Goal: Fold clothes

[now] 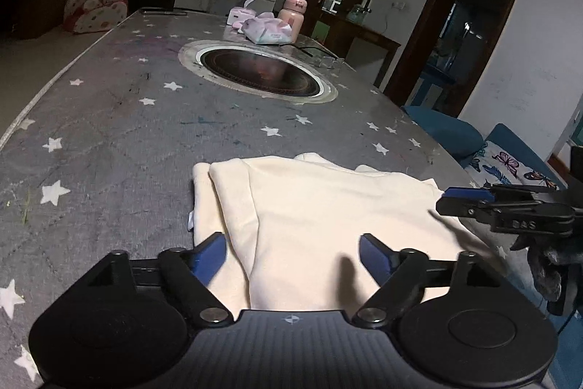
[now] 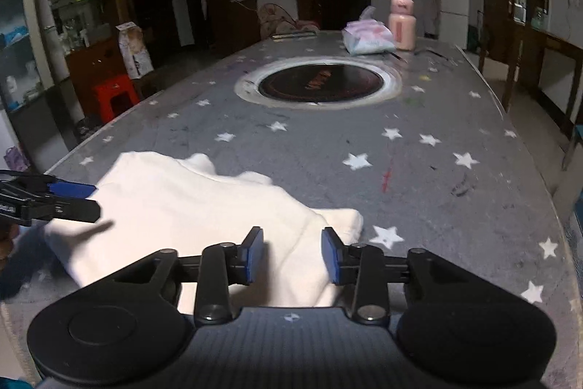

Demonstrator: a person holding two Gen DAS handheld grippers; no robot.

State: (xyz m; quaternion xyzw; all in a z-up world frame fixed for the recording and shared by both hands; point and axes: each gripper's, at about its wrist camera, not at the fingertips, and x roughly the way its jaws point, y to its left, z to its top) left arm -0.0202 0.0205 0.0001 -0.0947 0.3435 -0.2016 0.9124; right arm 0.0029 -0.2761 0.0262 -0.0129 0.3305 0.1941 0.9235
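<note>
- Two tongs hover spread wide and empty: left tongs [image 1: 291, 256], right tongs [image 2: 293, 254].
- The cream garment [image 1: 320, 217] lies on the near table [image 1: 109, 119], layers already overlapped (mid-fold or finished, I can't tell).
- Any further fold wants matched edges, flattened creases.
- Far right: tissue pack [image 1: 269, 30], pink bottle [image 1: 291, 15], contents unseen.

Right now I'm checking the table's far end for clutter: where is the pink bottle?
The pink bottle stands upright at the table's far end, beyond the round cooktop, just right of the wipes packet in the right wrist view.
</note>
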